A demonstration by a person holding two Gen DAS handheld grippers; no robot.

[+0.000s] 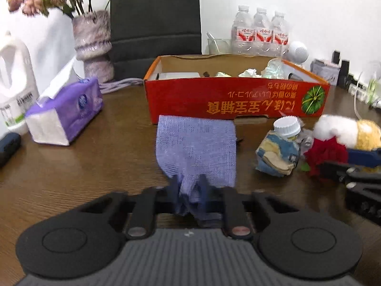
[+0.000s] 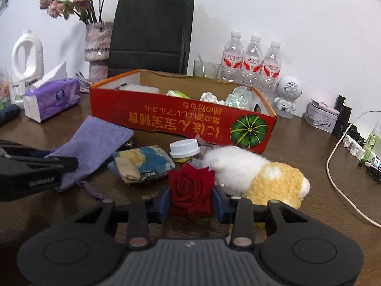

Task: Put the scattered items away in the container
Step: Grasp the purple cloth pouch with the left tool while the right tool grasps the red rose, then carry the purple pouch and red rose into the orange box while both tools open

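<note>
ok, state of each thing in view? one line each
left gripper: jaws shut on purple pouch
purple pouch: flat on table, near end pinched
right gripper: jaws around red rose, touching
red rose: on table
red box: open, partly filled
plush toy: lying on table
white-capped bottle: capped

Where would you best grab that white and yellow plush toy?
Probably across the plush toy's yellow end, coming from above on the near side. It lies on its side, soft and squashable, and that end is clear of the red rose and the red box.
</note>
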